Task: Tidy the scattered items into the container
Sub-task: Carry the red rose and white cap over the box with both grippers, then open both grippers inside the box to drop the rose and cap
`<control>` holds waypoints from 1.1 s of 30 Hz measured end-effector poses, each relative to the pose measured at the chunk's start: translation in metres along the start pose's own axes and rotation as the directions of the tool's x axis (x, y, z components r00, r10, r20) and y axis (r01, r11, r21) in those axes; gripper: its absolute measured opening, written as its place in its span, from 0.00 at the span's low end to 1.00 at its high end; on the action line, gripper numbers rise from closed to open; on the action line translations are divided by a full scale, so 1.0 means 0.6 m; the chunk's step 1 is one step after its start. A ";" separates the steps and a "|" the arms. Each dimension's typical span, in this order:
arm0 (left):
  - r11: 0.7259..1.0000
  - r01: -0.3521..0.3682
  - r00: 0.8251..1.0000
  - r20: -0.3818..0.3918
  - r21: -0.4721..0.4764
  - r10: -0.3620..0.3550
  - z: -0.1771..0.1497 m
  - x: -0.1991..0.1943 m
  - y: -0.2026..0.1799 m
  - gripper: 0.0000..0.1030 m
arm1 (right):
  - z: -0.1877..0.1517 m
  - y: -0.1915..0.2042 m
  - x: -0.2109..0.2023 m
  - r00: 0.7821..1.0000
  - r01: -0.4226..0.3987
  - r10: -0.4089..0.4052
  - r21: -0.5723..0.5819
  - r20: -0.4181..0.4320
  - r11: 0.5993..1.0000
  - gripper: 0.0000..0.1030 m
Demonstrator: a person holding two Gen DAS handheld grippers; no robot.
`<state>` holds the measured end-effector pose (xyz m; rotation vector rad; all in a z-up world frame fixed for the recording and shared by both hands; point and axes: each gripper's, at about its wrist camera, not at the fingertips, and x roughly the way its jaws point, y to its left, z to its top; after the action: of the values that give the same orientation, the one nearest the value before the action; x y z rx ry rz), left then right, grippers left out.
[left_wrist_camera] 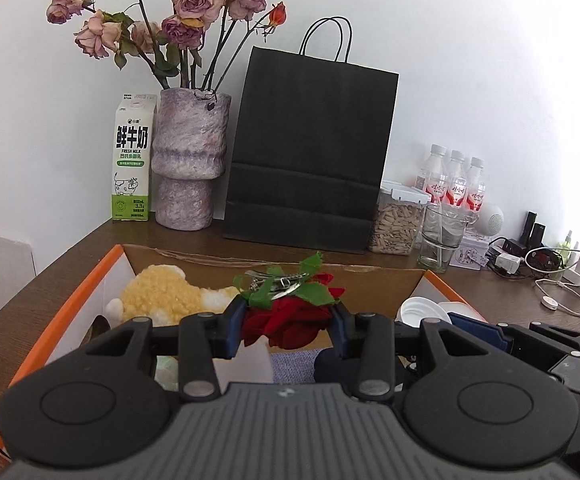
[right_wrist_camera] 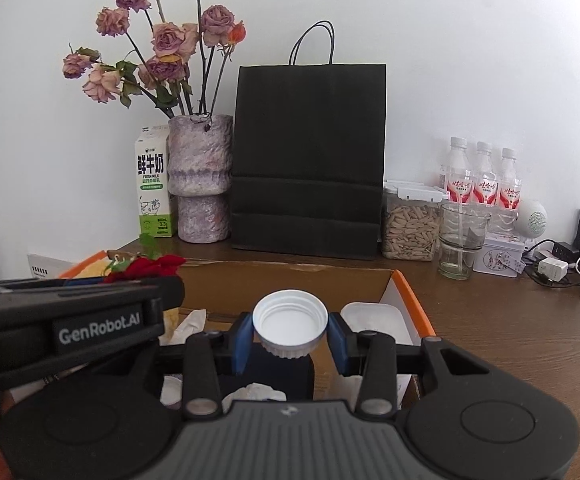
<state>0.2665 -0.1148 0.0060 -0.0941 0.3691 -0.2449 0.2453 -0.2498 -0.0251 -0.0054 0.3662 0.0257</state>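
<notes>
Over the near part of the open cardboard box (left_wrist_camera: 369,280), both tools hang side by side. Left tool (left_wrist_camera: 290,330) has its blue pads pinching a red artificial rose (left_wrist_camera: 290,320), whose green leaves and a metal hair clip (left_wrist_camera: 278,280) stick out just past the fingertips. Right tool (right_wrist_camera: 290,334) pinches a white screw cap (right_wrist_camera: 290,322) between its blue pads, the cap's open side turned toward the camera. Both held things sit above the box's inside, not on its floor.

Down in the box, below the tools, lie a yellow plush toy (left_wrist_camera: 162,292) at the left, some dark blue cloth (right_wrist_camera: 274,372) in the middle and a white tray (right_wrist_camera: 373,318) at the right, near the orange-edged right wall.

Farther off, on the brown bench (right_wrist_camera: 509,320), a black paper bag (right_wrist_camera: 309,160) stands against the wall. To its left are a mottled purple vase (right_wrist_camera: 200,184) of dried roses and a milk carton (right_wrist_camera: 152,188). To its right are a jar of seeds (right_wrist_camera: 409,228), an empty glass (right_wrist_camera: 459,240), three water bottles (right_wrist_camera: 483,180), and, at the far right, a tangle of chargers and cables (right_wrist_camera: 569,268).
</notes>
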 end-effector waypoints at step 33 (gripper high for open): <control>0.993 -0.113 0.977 0.185 0.014 0.109 -0.004 -0.072 0.008 1.00 | -0.010 0.011 -0.050 0.993 0.039 -0.039 -0.001 0.109 0.999 1.00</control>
<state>0.2275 -0.0995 0.0179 -0.0707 0.1863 -0.1287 0.2149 -0.2442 -0.0198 -0.0146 0.2563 -0.0122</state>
